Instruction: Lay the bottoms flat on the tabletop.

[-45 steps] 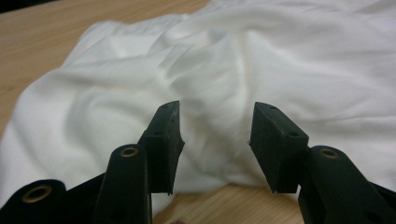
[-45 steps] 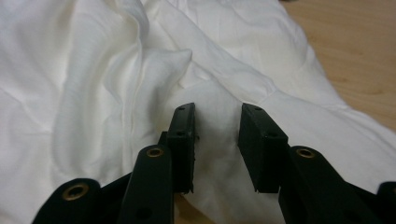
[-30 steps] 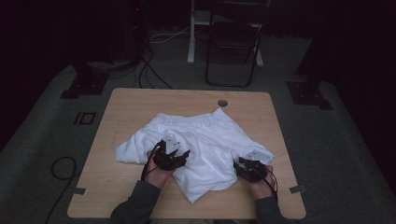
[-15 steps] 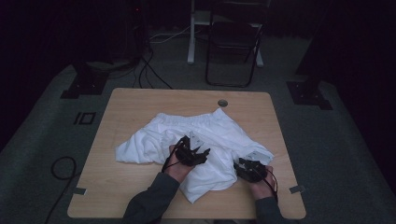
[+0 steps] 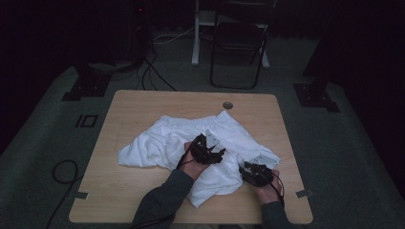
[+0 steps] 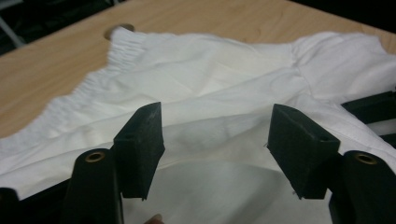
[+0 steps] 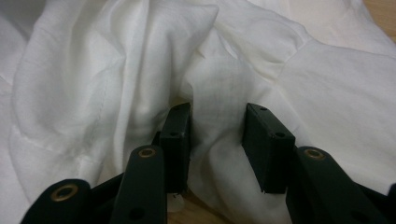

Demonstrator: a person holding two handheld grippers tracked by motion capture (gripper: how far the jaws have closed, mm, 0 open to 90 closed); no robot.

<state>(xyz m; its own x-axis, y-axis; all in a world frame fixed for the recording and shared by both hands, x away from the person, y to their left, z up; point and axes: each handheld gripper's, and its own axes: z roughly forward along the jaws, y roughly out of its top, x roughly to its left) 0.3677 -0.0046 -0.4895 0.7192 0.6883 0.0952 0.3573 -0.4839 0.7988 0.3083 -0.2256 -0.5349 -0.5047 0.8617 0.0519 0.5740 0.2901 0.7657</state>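
Trouble I see: the shorts [image 5: 191, 143], crumpled mid-bench [image 5: 143, 102], could bunch or slide off the near edge if my right hand-held gripper [image 5: 254, 172], clamped on a fold at the near right corner, tugs alone. My left hand-held gripper [image 5: 210, 153] hovers low over the middle, pointing far, jaws just spread wide with cloth below, nothing pinched. Both forearms come in from the near edge.

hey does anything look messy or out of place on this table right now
Only the white shorts: they lie crumpled and skewed across the wooden table, one leg bunched into folds by the right claw. Nothing looks torn or spilled.
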